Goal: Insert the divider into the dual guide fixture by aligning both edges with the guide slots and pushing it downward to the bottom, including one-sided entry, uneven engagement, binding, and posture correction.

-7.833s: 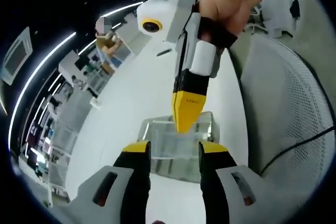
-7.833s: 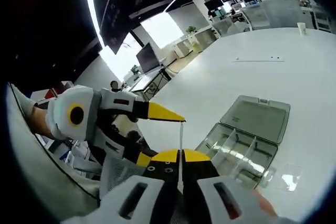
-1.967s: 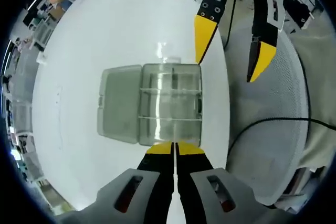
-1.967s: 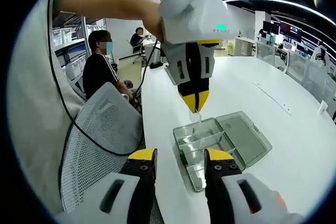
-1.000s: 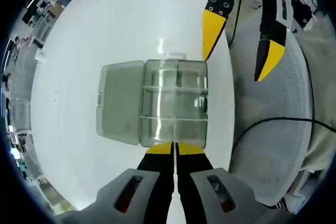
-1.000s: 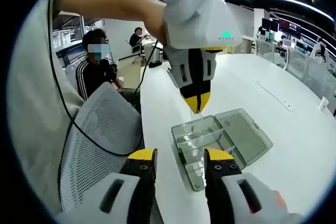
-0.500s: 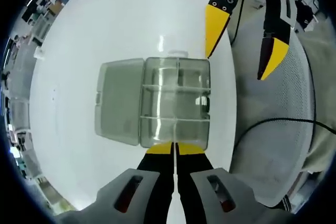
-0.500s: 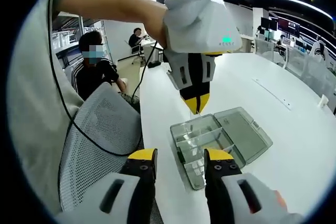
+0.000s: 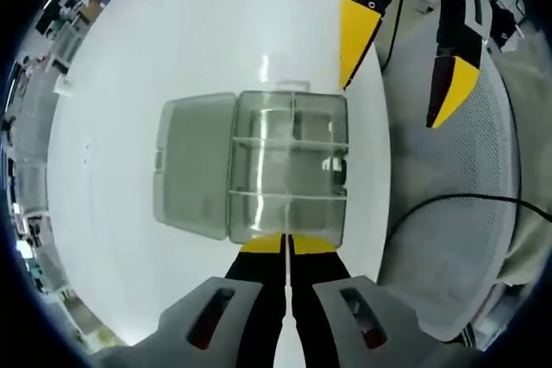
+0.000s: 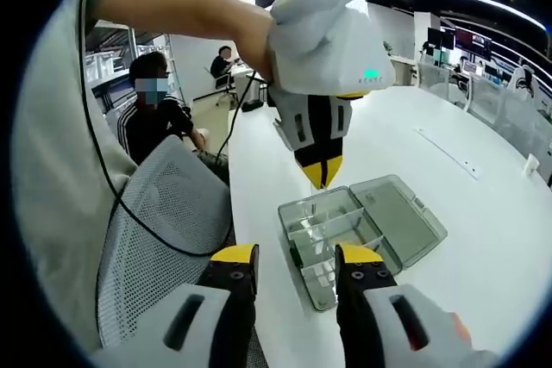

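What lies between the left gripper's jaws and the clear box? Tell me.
A thin clear divider, seen edge-on in the left gripper view, runs from the shut left gripper toward the clear box.

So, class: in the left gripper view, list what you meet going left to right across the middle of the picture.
Table → open lid → box → cable → mesh chair.

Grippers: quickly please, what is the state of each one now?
Left gripper: shut on the divider, a thin clear sheet, above the clear box.
Right gripper: open, holding nothing.
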Demonstrator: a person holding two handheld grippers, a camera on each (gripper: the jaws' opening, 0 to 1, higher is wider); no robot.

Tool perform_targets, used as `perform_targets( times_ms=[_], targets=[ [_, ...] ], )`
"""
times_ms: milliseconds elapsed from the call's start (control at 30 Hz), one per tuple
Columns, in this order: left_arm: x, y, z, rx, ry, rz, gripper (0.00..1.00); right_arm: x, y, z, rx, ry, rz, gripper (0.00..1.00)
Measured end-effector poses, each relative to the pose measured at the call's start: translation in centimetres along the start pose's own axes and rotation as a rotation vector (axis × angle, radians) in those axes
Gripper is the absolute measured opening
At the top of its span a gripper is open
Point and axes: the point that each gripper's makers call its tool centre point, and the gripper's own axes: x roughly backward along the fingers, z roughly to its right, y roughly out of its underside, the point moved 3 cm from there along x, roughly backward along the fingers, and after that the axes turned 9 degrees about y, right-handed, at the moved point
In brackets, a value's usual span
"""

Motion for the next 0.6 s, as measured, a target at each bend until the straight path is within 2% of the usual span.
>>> perform_targets(
  times_ms=[600],
  targets=[
    [-0.03,0.08,0.09,0.012,0.02,-0.02,0.0,0.03,-0.03,-0.03,0.003,0.001,-0.002,0.32]
  ],
)
